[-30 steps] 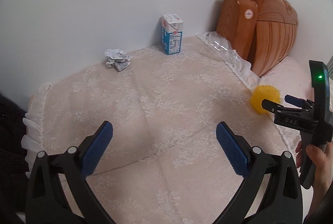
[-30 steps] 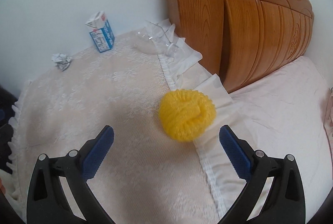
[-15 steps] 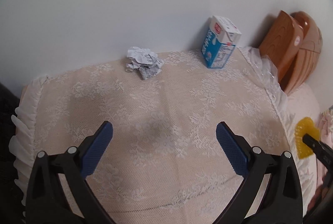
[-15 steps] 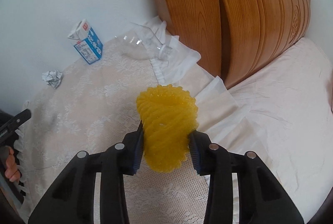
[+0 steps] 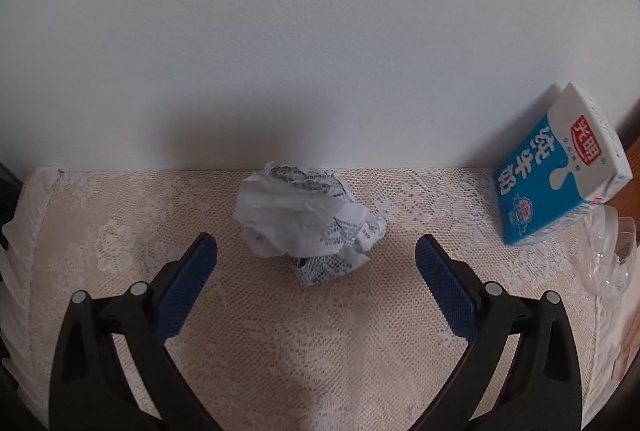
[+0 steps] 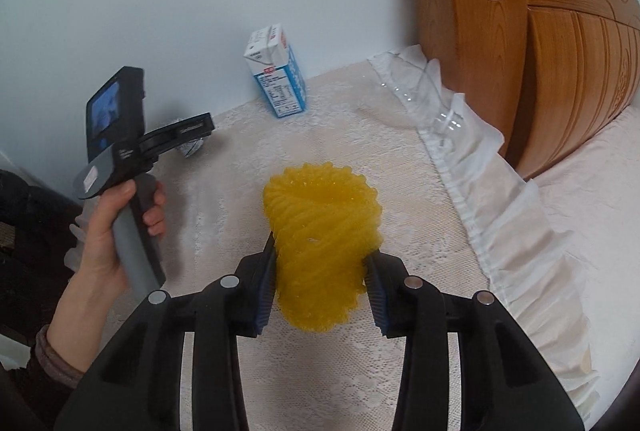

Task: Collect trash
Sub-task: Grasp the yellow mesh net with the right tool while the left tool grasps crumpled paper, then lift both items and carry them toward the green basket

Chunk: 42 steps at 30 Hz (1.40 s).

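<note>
A crumpled ball of printed paper lies on the lace-covered table top near the wall. My left gripper is open, its blue pads on either side of the paper, not touching it. My right gripper is shut on a yellow foam net sleeve and holds it above the cloth. A blue and white milk carton stands at the back right; it also shows in the right wrist view. The left gripper shows there too, hiding most of the paper.
A clear crushed plastic bottle lies at the table's right edge, also seen in the left wrist view. A wooden headboard and a pink bed are on the right. A white wall runs behind the table.
My left gripper moved forward to the crumpled paper, now between its open fingers. My right gripper, shut on the yellow sleeve since half a second ago, lifted it and swung left.
</note>
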{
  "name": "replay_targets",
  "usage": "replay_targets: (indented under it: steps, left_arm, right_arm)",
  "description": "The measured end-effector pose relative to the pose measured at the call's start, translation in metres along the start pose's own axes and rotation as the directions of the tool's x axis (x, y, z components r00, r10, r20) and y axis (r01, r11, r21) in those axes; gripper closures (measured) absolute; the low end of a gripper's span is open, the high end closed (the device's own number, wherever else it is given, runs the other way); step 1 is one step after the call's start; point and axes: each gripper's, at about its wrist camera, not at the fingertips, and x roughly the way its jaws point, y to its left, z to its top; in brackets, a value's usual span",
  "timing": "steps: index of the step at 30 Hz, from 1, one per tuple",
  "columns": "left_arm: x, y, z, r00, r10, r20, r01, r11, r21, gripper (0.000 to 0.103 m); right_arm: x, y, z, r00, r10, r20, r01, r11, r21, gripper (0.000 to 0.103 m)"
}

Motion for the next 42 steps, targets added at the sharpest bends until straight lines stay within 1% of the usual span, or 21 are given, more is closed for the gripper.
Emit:
replay_targets:
  steps: [1, 3, 4, 5, 7, 10, 13, 16, 19, 21, 25, 31, 33, 36, 37, 39, 40, 42]
  left_arm:
    - [0.003, -0.001, 0.001, 1.0, 0.005, 0.004, -0.005, 1.0, -0.002, 0.008]
    - [0.005, -0.001, 0.002, 1.0, 0.008, 0.02, -0.008, 1.0, -0.007, 0.011]
    - [0.006, -0.001, 0.003, 1.0, 0.006, 0.025, -0.005, 1.0, -0.011, 0.018]
    - [0.008, -0.002, 0.004, 1.0, 0.0, 0.022, 0.001, 1.0, -0.014, 0.028]
    - [0.011, -0.001, 0.007, 1.0, -0.02, 0.01, 0.02, 0.999, -0.026, 0.038]
    - [0.01, 0.001, 0.008, 1.0, -0.018, 0.018, 0.019, 0.999, -0.04, 0.051]
    - [0.003, 0.003, 0.007, 1.0, -0.017, 0.026, 0.018, 0.999, -0.033, 0.054]
    - [-0.011, 0.005, 0.003, 0.999, -0.019, 0.038, 0.02, 1.0, -0.019, 0.055]
    - [-0.035, 0.007, -0.006, 0.998, -0.038, 0.053, 0.038, 0.999, -0.002, 0.055]
    - [-0.056, 0.009, -0.018, 0.997, -0.04, 0.068, 0.039, 0.999, 0.023, 0.055]
    - [-0.106, 0.012, -0.054, 0.996, -0.048, 0.071, 0.042, 0.996, 0.076, 0.055]
    - [-0.2, 0.02, -0.132, 0.994, -0.066, 0.084, 0.054, 0.989, 0.139, 0.055]
    - [-0.229, 0.031, -0.159, 0.992, -0.078, 0.095, 0.062, 0.985, 0.159, 0.055]
    - [-0.274, 0.031, -0.197, 0.989, -0.092, 0.114, 0.07, 0.979, 0.189, 0.054]
    - [-0.298, 0.029, -0.208, 0.988, -0.102, 0.119, 0.077, 0.977, 0.199, 0.054]
    - [-0.325, 0.025, -0.236, 0.985, -0.118, 0.124, 0.088, 0.97, 0.227, 0.054]
    - [-0.337, 0.024, -0.25, 0.985, -0.125, 0.122, 0.093, 0.966, 0.242, 0.054]
    - [-0.355, 0.017, -0.28, 0.982, -0.154, 0.112, 0.119, 0.955, 0.271, 0.054]
  right_arm:
    - [0.002, 0.004, 0.001, 1.0, 0.001, 0.0, -0.001, 1.0, -0.007, 0.063]
    - [0.004, 0.012, 0.003, 1.0, 0.007, 0.003, -0.007, 1.0, -0.013, 0.063]
    - [0.006, 0.014, 0.003, 1.0, 0.009, 0.004, -0.009, 1.0, -0.014, 0.063]
    - [0.007, 0.016, 0.003, 1.0, 0.01, 0.005, -0.01, 1.0, -0.015, 0.063]
    - [0.008, 0.019, 0.004, 1.0, 0.014, 0.003, -0.014, 1.0, -0.014, 0.063]
    - [0.012, 0.021, 0.006, 1.0, 0.017, 0.003, -0.017, 1.0, -0.012, 0.063]
    - [0.013, 0.023, 0.006, 1.0, 0.022, 0.003, -0.022, 1.0, -0.011, 0.063]
    - [0.009, 0.023, 0.003, 1.0, 0.028, 0.004, -0.028, 1.0, -0.009, 0.063]
    - [0.002, 0.023, -0.002, 0.999, 0.035, 0.014, -0.034, 0.999, -0.013, 0.063]
    - [-0.006, 0.022, -0.007, 0.999, 0.042, 0.021, -0.042, 0.999, -0.017, 0.063]
    - [-0.026, 0.023, -0.023, 0.998, 0.058, 0.036, -0.057, 0.998, -0.031, 0.063]
    - [-0.073, 0.012, -0.071, 0.996, 0.07, 0.05, -0.068, 0.997, -0.044, 0.063]
    - [-0.095, 0.006, -0.095, 0.996, 0.074, 0.053, -0.071, 0.996, -0.05, 0.063]
    - [-0.123, -0.005, -0.129, 0.995, 0.081, 0.062, -0.077, 0.996, -0.054, 0.063]
    - [-0.133, -0.008, -0.142, 0.995, 0.082, 0.064, -0.079, 0.995, -0.054, 0.063]
    - [-0.15, -0.015, -0.162, 0.993, 0.091, 0.069, -0.088, 0.995, -0.046, 0.063]
    - [-0.163, -0.021, -0.178, 0.992, 0.1, 0.073, -0.098, 0.995, -0.034, 0.063]
    - [-0.181, -0.03, -0.199, 0.991, 0.108, 0.083, -0.107, 0.994, -0.016, 0.063]
